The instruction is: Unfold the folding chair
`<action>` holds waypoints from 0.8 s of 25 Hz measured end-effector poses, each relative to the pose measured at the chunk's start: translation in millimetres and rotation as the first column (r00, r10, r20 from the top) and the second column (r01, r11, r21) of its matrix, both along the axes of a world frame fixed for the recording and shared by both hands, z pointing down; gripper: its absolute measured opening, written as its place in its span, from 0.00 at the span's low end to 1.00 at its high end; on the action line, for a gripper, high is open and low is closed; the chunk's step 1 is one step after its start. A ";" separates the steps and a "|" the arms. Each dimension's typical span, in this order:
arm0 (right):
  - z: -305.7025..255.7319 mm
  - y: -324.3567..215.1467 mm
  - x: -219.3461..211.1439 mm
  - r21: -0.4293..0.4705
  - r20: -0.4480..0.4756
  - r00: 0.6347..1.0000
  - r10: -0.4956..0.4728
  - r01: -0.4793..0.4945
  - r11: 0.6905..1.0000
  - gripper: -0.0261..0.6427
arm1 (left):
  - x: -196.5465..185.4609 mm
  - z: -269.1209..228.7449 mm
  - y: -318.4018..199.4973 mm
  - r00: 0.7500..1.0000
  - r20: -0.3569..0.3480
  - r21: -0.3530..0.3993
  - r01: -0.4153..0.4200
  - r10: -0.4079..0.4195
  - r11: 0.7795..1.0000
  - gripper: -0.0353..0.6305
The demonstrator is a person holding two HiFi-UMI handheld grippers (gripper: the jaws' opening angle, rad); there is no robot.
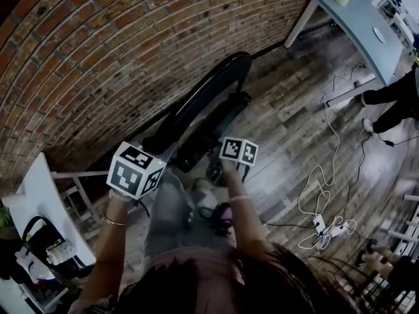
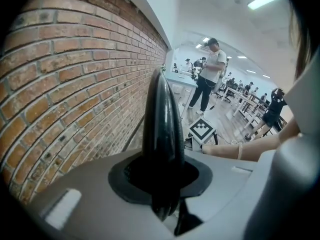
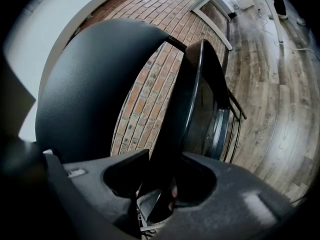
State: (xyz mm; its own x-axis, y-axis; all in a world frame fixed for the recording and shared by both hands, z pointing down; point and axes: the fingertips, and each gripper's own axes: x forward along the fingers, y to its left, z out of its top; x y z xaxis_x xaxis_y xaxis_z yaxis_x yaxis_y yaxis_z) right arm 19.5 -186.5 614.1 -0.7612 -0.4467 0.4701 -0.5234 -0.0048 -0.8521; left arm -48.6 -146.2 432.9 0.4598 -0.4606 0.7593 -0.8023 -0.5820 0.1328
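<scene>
A black folding chair (image 1: 208, 103) leans folded against the brick wall (image 1: 91, 57). In the head view my left gripper (image 1: 156, 152) sits at the chair's near left edge and my right gripper (image 1: 229, 142) at its near right side. The left gripper view has my left gripper (image 2: 165, 184) shut on the rounded black edge of the backrest (image 2: 162, 129), which runs up between the jaws. Seen from the right gripper view, my right gripper (image 3: 165, 184) is shut on the thin edge of the seat panel (image 3: 192, 99). The backrest (image 3: 95, 89) looms at that view's left.
A white table (image 1: 40, 201) with a bag under it stands at the left. A grey-blue table (image 1: 357, 25) is at the back right. White cables (image 1: 321, 195) and a power strip (image 1: 325, 226) lie on the wood floor. A person's legs (image 1: 393, 103) show at the right.
</scene>
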 end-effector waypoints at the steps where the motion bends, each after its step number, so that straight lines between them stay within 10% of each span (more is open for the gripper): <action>1: 0.0 -0.2 -0.2 0.000 0.000 1.000 0.000 0.000 1.000 0.25 | -0.8 -0.1 -0.8 1.000 -0.004 -0.001 -0.004 0.004 1.000 0.18; 20: 14.8 17.3 18.0 -0.028 -0.010 1.000 0.010 -0.010 1.000 0.29 | -50.4 9.0 -34.1 0.998 -0.065 -0.035 -0.023 0.021 0.999 0.16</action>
State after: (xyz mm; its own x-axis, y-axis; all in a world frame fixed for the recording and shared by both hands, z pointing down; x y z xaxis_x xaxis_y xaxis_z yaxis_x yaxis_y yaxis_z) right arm 37.5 -169.2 628.9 -0.7521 -0.4413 0.4894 -0.5311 -0.0336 -0.8466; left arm -99.0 -180.3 441.9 0.5181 -0.4228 0.7435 -0.7786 -0.5931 0.2052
